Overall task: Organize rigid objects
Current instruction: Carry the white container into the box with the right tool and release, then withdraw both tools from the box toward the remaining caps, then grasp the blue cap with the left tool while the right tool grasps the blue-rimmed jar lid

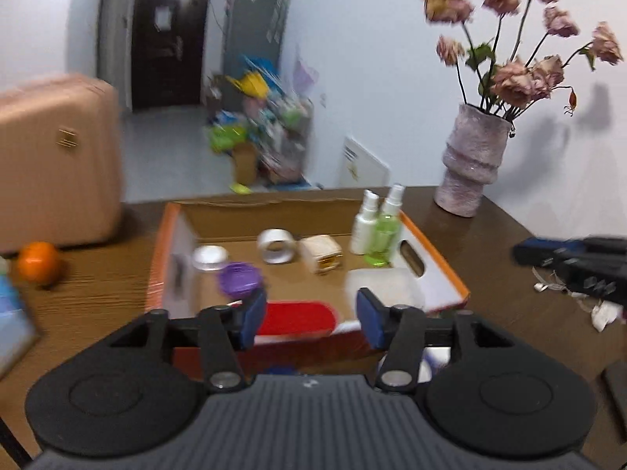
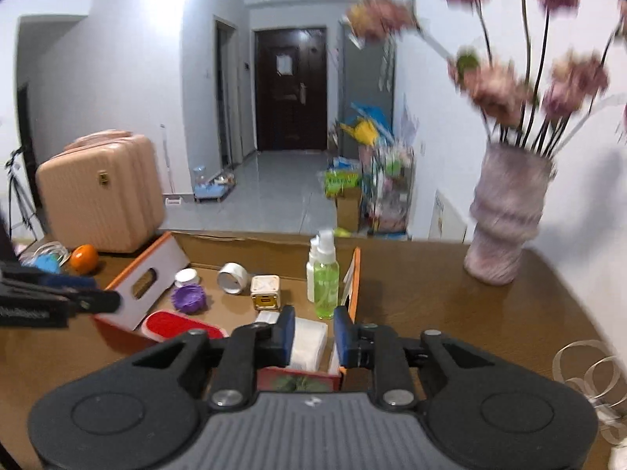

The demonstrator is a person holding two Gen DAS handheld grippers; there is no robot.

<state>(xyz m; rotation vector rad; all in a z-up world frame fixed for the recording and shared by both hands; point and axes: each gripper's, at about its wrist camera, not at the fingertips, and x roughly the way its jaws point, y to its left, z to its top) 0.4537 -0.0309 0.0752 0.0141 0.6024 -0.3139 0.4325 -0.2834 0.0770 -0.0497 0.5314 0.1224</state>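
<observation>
My bench point(image 1: 490, 274) at lower right is glossy brown wood grain. The cardboard box point(image 1: 250, 211) at centre looks matt, its floor plain brown. In it stand a clear green plastic spray bottle point(image 1: 382, 241) and a shiny tape roll point(image 1: 275, 246). The vase point(image 1: 470, 164) is rough and mottled.

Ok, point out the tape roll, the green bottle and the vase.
tape roll point(image 1: 275, 245), left wrist view, front rim.
green bottle point(image 2: 326, 288), right wrist view, body.
vase point(image 1: 468, 164), left wrist view, ribbed middle.
</observation>
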